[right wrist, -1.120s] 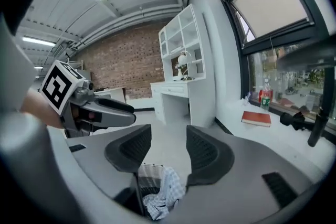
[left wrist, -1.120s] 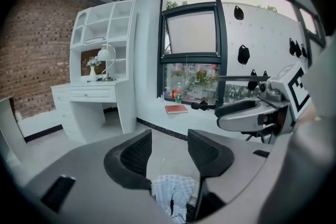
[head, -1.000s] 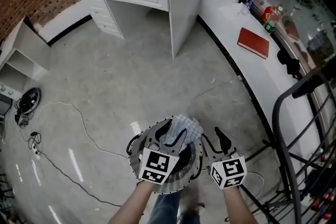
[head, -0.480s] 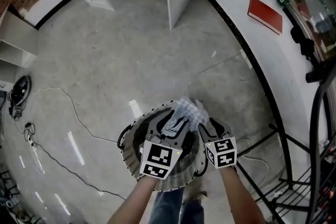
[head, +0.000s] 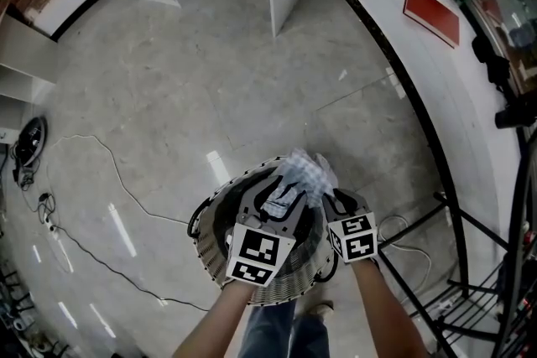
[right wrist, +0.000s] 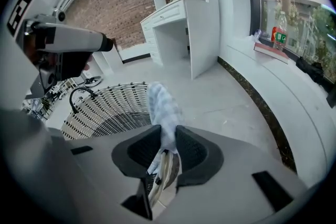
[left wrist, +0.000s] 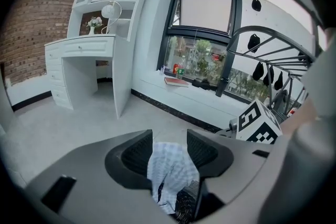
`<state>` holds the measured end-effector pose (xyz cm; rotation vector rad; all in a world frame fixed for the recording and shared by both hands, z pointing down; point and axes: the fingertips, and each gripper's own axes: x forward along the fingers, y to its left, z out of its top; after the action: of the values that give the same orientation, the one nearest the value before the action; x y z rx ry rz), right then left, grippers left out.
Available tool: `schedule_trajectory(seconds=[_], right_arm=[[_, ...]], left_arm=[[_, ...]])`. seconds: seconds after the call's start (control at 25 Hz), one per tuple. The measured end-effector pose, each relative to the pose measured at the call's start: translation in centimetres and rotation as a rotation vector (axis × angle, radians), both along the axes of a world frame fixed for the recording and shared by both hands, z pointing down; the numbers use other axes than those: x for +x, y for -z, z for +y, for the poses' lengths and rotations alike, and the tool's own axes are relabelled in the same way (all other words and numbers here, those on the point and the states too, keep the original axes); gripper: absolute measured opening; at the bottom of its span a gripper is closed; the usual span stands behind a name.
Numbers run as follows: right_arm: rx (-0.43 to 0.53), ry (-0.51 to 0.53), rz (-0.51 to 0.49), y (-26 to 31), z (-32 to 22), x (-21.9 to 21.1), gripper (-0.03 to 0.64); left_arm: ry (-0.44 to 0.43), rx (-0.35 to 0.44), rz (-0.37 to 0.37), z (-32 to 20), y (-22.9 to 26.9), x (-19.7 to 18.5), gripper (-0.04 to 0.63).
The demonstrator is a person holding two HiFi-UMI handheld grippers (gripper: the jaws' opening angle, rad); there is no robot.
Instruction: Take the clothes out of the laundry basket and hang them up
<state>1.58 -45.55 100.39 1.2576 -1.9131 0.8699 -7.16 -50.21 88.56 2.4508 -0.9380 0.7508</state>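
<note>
The checked garment (head: 306, 172) is bunched at the far rim of the woven laundry basket (head: 208, 224), partly lifted out, with its lower end hanging back inside. The left gripper (head: 281, 197) has a fold of it filling the gap between its fairly wide-set jaws, and the pads appear to press on the fabric from both sides. The right gripper (head: 332, 200), just beside it, has just been closing its jaws, which now stand narrow with a thin ridge of the same fabric pinched between them. The step in hand looks like securing a two-point hold before the lift. To do it well, make sure the right jaws hold fabric only, as the basket's rim shows just below them. Both grips sit close together on one bunch, so raise the two grippers evenly and straight up until the trailing end clears the rim, then draw them apart to spread the cloth. A sideways pull too soon could drag or tip the light basket. The dark metal drying rack (head: 470, 264) stands to the person's right, so carry the garment that way once it hangs free
</note>
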Motion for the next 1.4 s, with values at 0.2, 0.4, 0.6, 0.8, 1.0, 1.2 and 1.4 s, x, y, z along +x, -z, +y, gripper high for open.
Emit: schedule_trajectory(seconds=[0.2, 0.4, 0.6, 0.8, 1.0, 1.2, 1.4], right_arm=[[0.024, -0.011, 0.013, 0.9, 0.3, 0.0, 0.051], [0.084, -0.036, -0.002, 3.5, 0.5, 0.0, 0.040], [0.165, -0.021, -0.025, 7.9, 0.8, -0.3, 0.038], [0.256, -0.009, -0.059, 13.5, 1.3, -0.7, 0.038], [0.331, 0.024, -0.090, 19.0, 2.3, -0.7, 0.037], [0.401, 0.084, -0.097, 25.2, 4.0, -1.0, 0.037], [0.475, 0.129, -0.097, 32.5, 5.6, -0.9, 0.037]], left_arm=[[0.007, -0.009, 0.001, 0.4, 0.0, -0.5, 0.212], [0.020, -0.011, -0.002, 1.0, 0.3, -1.4, 0.212], [0.025, -0.012, 0.000, 2.3, 1.0, -1.5, 0.212], [0.027, -0.010, 0.005, 3.7, 2.4, -1.4, 0.212], [0.018, 0.001, 0.004, 5.3, 4.5, -1.1, 0.212], [0.004, 0.023, 0.011, 7.0, 7.7, -0.8, 0.212], [-0.029, 0.054, 0.025, 8.5, 11.7, -0.1, 0.212]])
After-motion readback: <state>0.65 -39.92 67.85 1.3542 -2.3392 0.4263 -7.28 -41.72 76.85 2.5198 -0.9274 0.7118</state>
